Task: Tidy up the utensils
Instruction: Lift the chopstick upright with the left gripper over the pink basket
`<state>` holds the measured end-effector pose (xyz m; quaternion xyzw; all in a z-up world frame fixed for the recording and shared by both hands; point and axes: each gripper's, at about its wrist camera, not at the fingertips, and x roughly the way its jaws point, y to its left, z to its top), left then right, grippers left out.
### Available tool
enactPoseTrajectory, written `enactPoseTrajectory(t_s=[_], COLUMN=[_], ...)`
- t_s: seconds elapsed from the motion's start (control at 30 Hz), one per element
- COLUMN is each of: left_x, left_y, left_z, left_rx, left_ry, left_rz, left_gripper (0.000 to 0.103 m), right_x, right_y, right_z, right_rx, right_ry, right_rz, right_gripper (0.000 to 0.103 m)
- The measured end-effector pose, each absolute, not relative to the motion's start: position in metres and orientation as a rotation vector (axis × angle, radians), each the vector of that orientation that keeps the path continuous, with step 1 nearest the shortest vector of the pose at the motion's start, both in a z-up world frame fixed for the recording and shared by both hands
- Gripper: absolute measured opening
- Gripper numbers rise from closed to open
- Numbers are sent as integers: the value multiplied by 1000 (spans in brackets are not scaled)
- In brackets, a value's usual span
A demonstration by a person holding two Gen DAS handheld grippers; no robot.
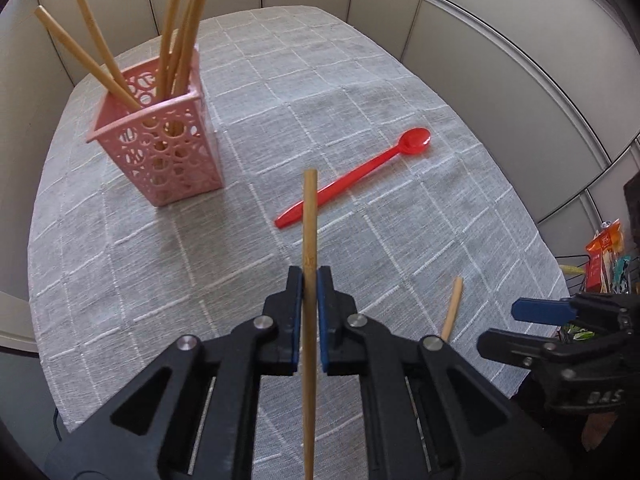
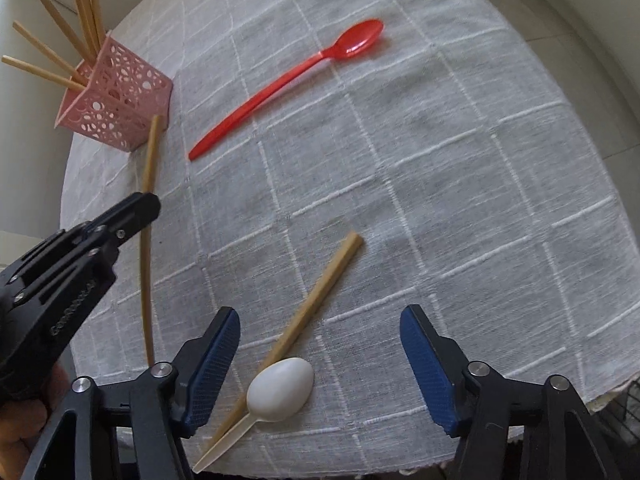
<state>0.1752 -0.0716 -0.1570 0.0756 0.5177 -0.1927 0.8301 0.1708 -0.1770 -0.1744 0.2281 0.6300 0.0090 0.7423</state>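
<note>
Left wrist view: left claw (image 1: 309, 280) clenched on a chopstick (image 1: 309, 216), held above the table (image 1: 400, 80), near side of pink holder (image 1: 160, 144) w/ several chopsticks in it. Red spoon (image 1: 356, 178) lies right of holder.

Right wrist view: right claw (image 2: 320, 336) released, jaws wide apart, over white spoon (image 2: 280, 386) & a loose chopstick (image 2: 320, 292), well apart from holder (image 2: 120, 108).

A coarse grey woven cloth with raised white grid threads (image 2: 400, 168) covers the bench. On it, a glossy translucent red plastic spoon (image 2: 288, 80) lies beside a matt pink perforated plastic basket (image 1: 160, 148) holding pale, smooth wooden chopsticks (image 1: 176, 40). The black plastic left tongs (image 1: 310, 284) carry ribbed blue pads (image 2: 216, 360) and shiny metal pins.
</note>
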Motion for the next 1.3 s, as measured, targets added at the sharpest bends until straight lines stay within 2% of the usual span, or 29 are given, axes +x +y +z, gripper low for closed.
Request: enactPoseTrajectory(t_s=[0.13, 0.2, 0.27, 0.3, 0.47, 0.87, 1.0, 1.3], left_x=[177, 177, 176, 176, 178, 191, 195, 193], left_y=[-61, -58, -56, -56, -52, -27, -17, 1], left_z=[-151, -148, -145, -143, -137, -116, -101, -57], left_rx=[137, 133, 137, 139, 135, 96, 69, -18], left_ry=[1100, 1096, 1087, 1080, 1061, 1009, 969, 829], left_rz=[-391, -388, -391, -393, -396, -336, -314, -243], left_gripper=[8, 8, 8, 8, 8, 8, 8, 8], right_x=[187, 195, 201, 205, 229, 275, 283, 275], right_y=[-165, -159, -155, -152, -145, -128, -121, -127], right_z=[-199, -211, -208, -210, -209, -188, -155, -67], right_rx=[488, 500, 505, 515, 510, 431, 381, 352], right_ry=[1442, 1463, 1426, 1425, 1392, 1330, 1265, 997], right_rz=[-20, -38, -67, -73, -148, -71, -10, 114], right_gripper=[49, 37, 35, 29, 14, 8, 8, 8])
